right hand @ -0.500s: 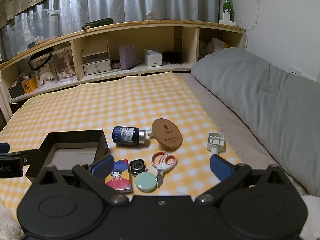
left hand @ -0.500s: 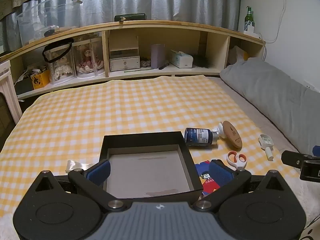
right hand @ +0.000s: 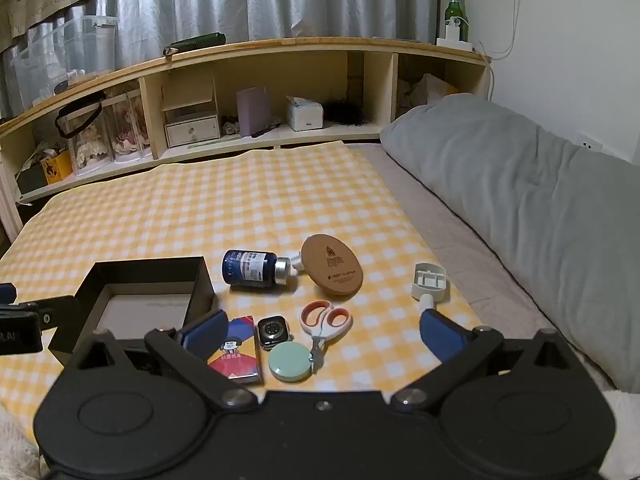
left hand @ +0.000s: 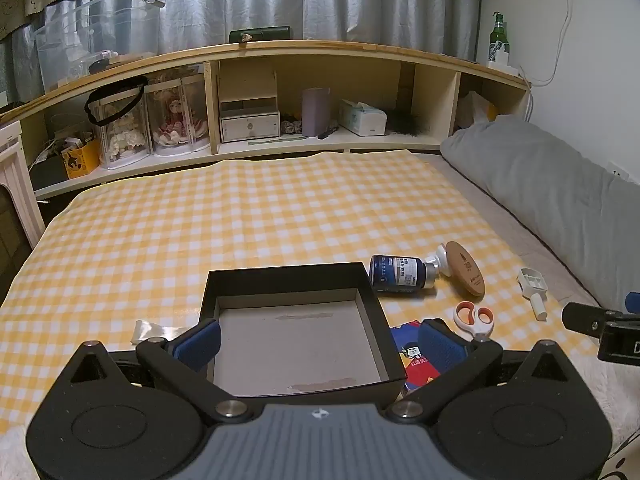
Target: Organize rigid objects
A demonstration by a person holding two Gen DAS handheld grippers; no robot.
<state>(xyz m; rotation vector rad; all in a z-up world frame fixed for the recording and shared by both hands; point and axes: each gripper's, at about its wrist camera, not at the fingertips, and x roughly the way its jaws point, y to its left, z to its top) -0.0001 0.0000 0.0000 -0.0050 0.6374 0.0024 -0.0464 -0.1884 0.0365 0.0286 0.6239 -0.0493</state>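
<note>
Left claw point(left hand: 320, 342) spread wide over black box point(left hand: 288, 280), blue bottle point(left hand: 396, 274) beside

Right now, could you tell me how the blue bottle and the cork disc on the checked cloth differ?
The blue bottle is a dark, glossy cylinder lying on its side, with a printed label and silver neck; the cork disc is flat, round and tan, with a dark stamp on its face. The bottle lies nearer the black box, the disc farther from it. Both rest loose on the checked cloth, outside the box.
</note>
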